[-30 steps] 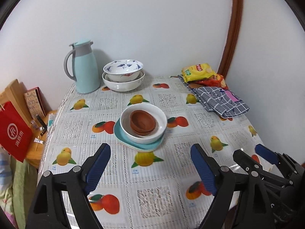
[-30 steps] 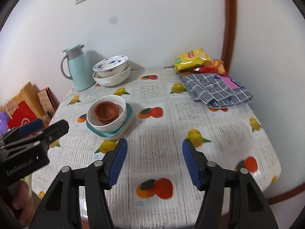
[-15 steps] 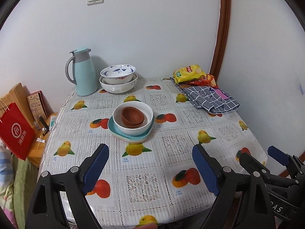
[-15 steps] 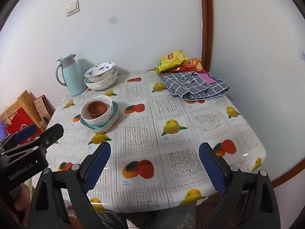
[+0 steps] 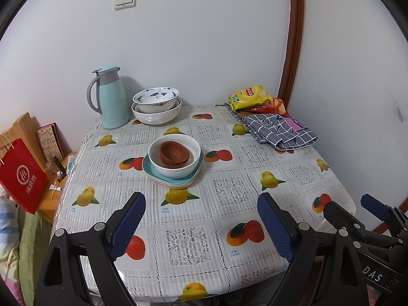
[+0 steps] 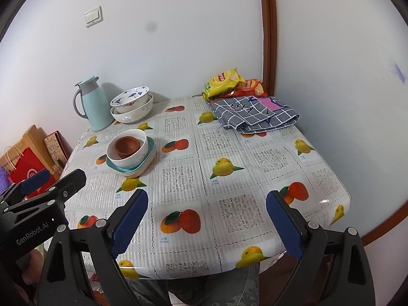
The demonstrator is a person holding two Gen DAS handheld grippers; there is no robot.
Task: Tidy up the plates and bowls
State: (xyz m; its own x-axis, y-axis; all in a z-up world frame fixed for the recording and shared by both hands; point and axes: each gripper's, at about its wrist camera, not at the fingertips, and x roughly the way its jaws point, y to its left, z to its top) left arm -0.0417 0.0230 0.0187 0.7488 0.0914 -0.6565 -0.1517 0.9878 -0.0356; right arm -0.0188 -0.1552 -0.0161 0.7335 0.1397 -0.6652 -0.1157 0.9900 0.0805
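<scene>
Brown bowls point(image 5: 174, 154) point(image 6: 127, 146) sit nested inside a white bowl point(image 5: 178, 170) point(image 6: 130, 162) that rests on stacked teal plates point(image 5: 150, 172) point(image 6: 149, 158) near the table's middle. A blue-patterned bowl point(image 5: 155, 99) point(image 6: 130, 98) sits inside a larger white bowl point(image 5: 156, 117) point(image 6: 132, 116) at the back. My left gripper point(image 5: 201, 219) point(image 6: 53, 182) is open and empty over the near table edge. My right gripper point(image 6: 206, 216) point(image 5: 354, 207) is open and empty, further right.
A teal thermos jug point(image 5: 112, 99) stands at the back left. Snack bags point(image 5: 248, 97) and a folded checked cloth point(image 5: 280, 130) lie at the back right by the wall. A red paper bag point(image 5: 21, 178) and boxes stand on a low stand left of the table.
Both grippers have pulled back from the dishes toward the near table edge. The right gripper's jaws have opened wider. The dishes have not moved.
</scene>
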